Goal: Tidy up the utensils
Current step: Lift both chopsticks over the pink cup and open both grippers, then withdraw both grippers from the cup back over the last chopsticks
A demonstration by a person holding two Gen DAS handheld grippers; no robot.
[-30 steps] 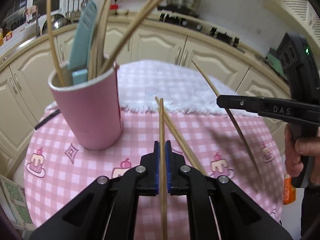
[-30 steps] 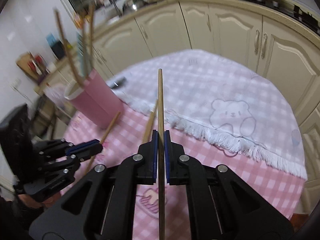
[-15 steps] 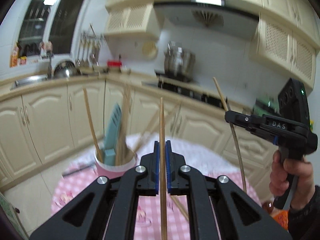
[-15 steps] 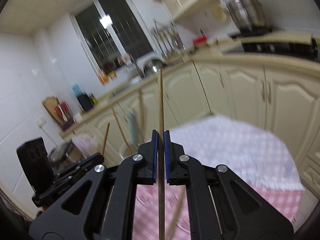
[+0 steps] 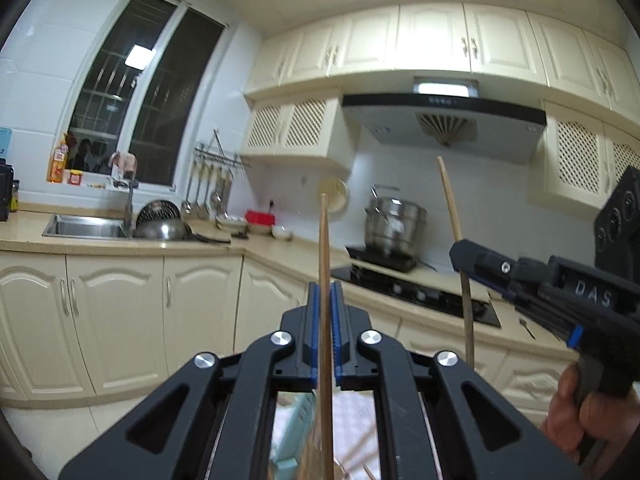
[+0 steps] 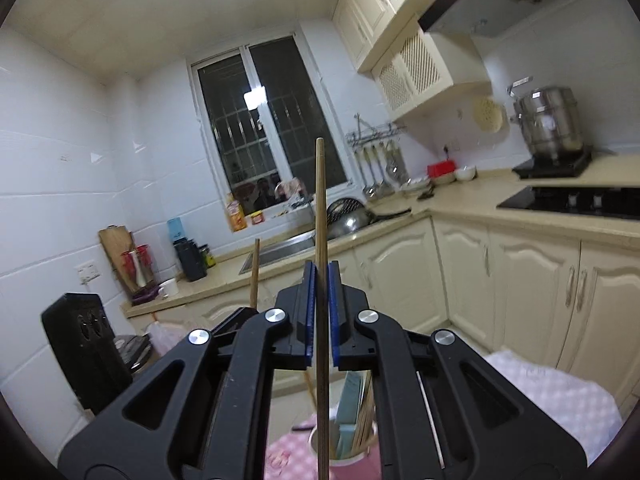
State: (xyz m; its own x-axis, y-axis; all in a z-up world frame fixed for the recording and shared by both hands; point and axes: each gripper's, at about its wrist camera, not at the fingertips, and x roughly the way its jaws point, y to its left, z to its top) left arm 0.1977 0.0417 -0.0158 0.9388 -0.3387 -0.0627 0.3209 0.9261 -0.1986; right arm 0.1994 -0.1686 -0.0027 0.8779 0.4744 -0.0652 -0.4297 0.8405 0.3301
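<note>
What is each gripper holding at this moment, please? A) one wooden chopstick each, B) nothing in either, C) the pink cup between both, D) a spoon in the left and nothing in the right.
A: the left gripper is shut on a wooden chopstick, and the right gripper is shut on another chopstick.

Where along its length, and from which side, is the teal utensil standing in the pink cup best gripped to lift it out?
Grip the teal utensil by the flat part standing above the pink cup rim, coming from above with fingers across its thin faces. It stands nearly upright among chopsticks, and its lower end is hidden inside the cup, so a side approach looks blocked.
</note>
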